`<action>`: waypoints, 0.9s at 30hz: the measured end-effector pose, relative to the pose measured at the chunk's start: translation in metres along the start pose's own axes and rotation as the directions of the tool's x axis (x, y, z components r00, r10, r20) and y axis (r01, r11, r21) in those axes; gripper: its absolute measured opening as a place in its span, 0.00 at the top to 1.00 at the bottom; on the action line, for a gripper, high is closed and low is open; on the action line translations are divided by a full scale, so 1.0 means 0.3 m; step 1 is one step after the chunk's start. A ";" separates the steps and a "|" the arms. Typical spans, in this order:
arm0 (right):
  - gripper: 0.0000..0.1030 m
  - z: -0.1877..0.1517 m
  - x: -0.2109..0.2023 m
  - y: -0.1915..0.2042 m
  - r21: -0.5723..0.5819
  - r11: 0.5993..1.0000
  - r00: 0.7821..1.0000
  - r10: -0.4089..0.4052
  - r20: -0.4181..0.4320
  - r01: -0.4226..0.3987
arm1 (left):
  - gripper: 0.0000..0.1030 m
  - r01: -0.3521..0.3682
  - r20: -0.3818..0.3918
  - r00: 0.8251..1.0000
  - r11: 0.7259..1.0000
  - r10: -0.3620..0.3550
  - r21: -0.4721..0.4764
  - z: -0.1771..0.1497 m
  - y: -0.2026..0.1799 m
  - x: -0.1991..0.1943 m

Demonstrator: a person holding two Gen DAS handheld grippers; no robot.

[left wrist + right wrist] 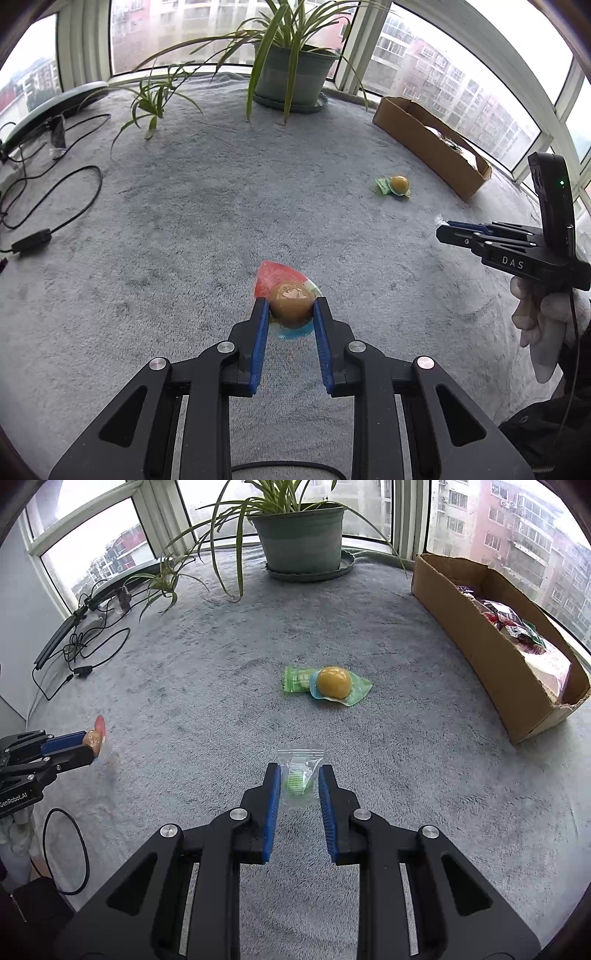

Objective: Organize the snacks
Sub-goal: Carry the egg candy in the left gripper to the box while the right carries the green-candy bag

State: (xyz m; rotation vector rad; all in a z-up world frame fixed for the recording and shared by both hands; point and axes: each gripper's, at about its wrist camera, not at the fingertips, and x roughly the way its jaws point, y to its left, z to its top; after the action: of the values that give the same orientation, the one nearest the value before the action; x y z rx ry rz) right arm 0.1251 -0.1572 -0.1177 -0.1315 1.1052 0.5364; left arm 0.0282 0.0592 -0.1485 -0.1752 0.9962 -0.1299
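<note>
The left gripper (290, 308) pinches a brown, egg-shaped snack (291, 305) sealed in a clear wrapper with a red end and a blue end; its blue pads press on both sides of it, just above the grey fleece blanket (221, 206). The right gripper (300, 781) is closed on a small clear packet (300, 771) holding a pale green, ribbed sweet. In the right wrist view, a yellow round snack (333, 682) in a green wrapper lies on the blanket at 12 o'clock from that packet, touching a flat green packet (297, 679) on its 9 o'clock side.

White letters "DAS" show on the right gripper's body in the left view; "GenRobot.AI" shows on the left gripper's body in the right view. Print on the green packet is too small to read.

Only the right view looks into the cardboard box (491, 653) at 2 o'clock, which holds red and green wrappers. Only the left view shows the gloved hand (546, 332) on the right tool. Both show the potted plant (291, 77) at 12 o'clock and black cables (55, 192) at 9 o'clock.
</note>
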 end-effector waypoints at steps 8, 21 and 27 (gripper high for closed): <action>0.79 0.065 -0.098 -0.093 0.038 0.999 0.997 -0.033 0.077 0.030 | 0.78 0.030 0.058 0.998 0.997 -0.035 0.072 0.136 -0.071 -0.021; 0.79 0.153 -0.215 -0.374 0.139 0.983 0.976 -0.146 0.162 0.124 | 0.78 0.061 0.121 0.989 0.984 -0.083 0.168 0.372 -0.184 0.014; 0.79 0.196 -0.253 -0.490 0.171 0.970 0.963 -0.201 0.181 0.170 | 0.78 0.075 0.140 0.984 0.973 -0.108 0.220 0.483 -0.262 0.052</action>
State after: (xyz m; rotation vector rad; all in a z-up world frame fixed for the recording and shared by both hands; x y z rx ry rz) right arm 0.2171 -0.2894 -0.0479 -0.0452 0.9256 0.2869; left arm 0.1564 -0.0081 -0.0683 -0.0329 0.8171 -0.3032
